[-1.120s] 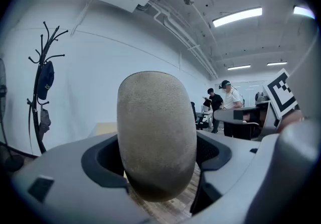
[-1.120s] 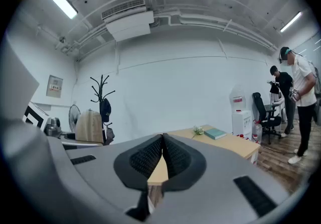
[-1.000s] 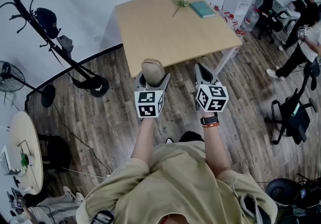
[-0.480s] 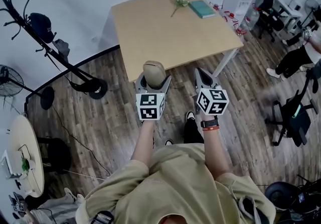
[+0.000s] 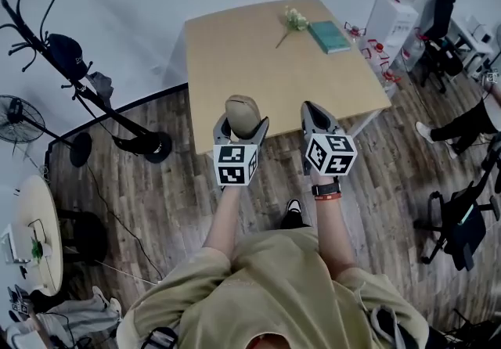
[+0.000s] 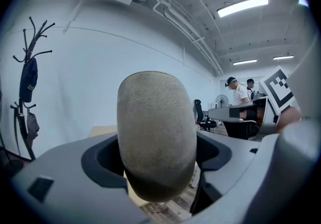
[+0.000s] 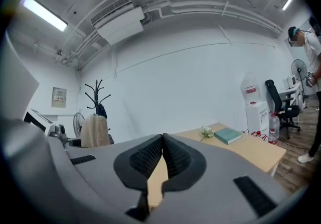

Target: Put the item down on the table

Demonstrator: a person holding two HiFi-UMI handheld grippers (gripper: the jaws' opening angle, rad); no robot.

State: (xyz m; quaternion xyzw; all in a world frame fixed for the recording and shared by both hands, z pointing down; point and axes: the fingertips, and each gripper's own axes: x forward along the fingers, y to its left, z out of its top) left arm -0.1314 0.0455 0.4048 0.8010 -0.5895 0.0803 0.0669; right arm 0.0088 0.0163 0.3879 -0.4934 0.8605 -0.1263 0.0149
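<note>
My left gripper (image 5: 242,122) is shut on a tan, rough-skinned oval item like a potato (image 5: 243,113), which stands upright between the jaws and fills the left gripper view (image 6: 156,132). It hangs over the near edge of the light wooden table (image 5: 266,66). My right gripper (image 5: 312,115) is beside it, shut with its black ribbed pads (image 7: 150,156) touching and nothing between them. From the right gripper view the potato (image 7: 95,131) shows at the left and the table (image 7: 251,148) ahead.
On the table's far side lie a white flower sprig (image 5: 293,20) and a teal book (image 5: 329,36). A coat stand (image 5: 74,77) and a fan (image 5: 17,116) stand left on the wooden floor. A water dispenser (image 5: 395,7) and office chairs (image 5: 462,210) are right.
The person has stepped closer to the table; both grippers now reach its near edge. The left gripper still holds the potato and the right stays shut.
</note>
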